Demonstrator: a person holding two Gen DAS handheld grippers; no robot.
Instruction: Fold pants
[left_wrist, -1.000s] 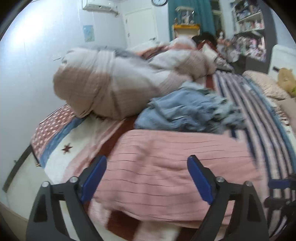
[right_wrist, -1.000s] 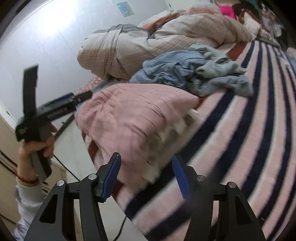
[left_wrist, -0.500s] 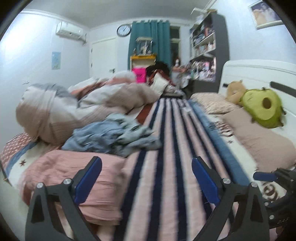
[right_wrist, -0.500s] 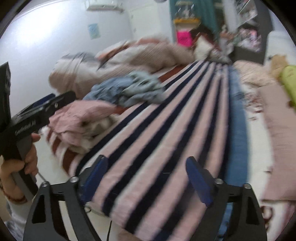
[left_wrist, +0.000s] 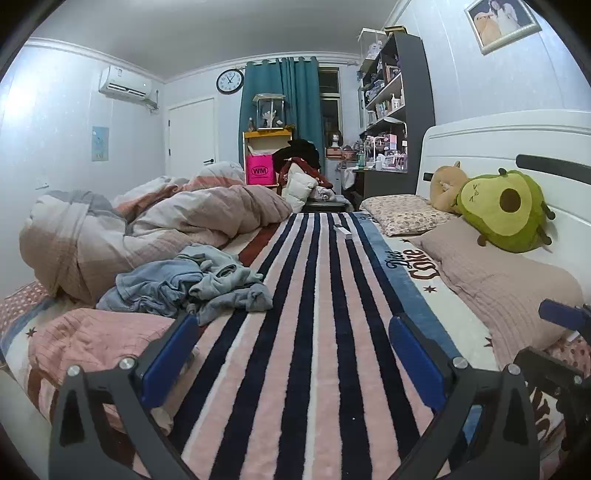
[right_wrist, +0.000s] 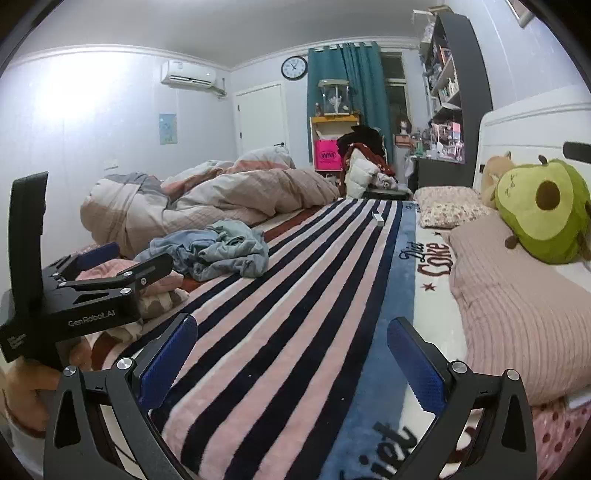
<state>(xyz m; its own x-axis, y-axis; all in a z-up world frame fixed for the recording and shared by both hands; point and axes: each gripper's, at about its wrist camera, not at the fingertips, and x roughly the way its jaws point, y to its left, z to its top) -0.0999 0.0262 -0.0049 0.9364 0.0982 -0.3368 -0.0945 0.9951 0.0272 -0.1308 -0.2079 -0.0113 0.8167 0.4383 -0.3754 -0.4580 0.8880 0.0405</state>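
The left gripper and right gripper both hang over the pink, navy and white striped plush blanket; jaws on each have just been opening and now stand spread about as wide as they go, w/ nothing between the blue pads but bare blanket. A sec ago both views faced the folded pink ribbed pants at the bed's near left corner; now both look up the bed toward the green avocado plush toy, so the hands have let go and swung away. The pink pants lie folded beside the left gripper's left finger, apart from it; that pair looks done. Just beyond them sits the crumpled pile of light blue-grey clothes, next to the bunched beige and grey quilt; prob. the next pants are in that pile, and both empty tools are free to reach for it.
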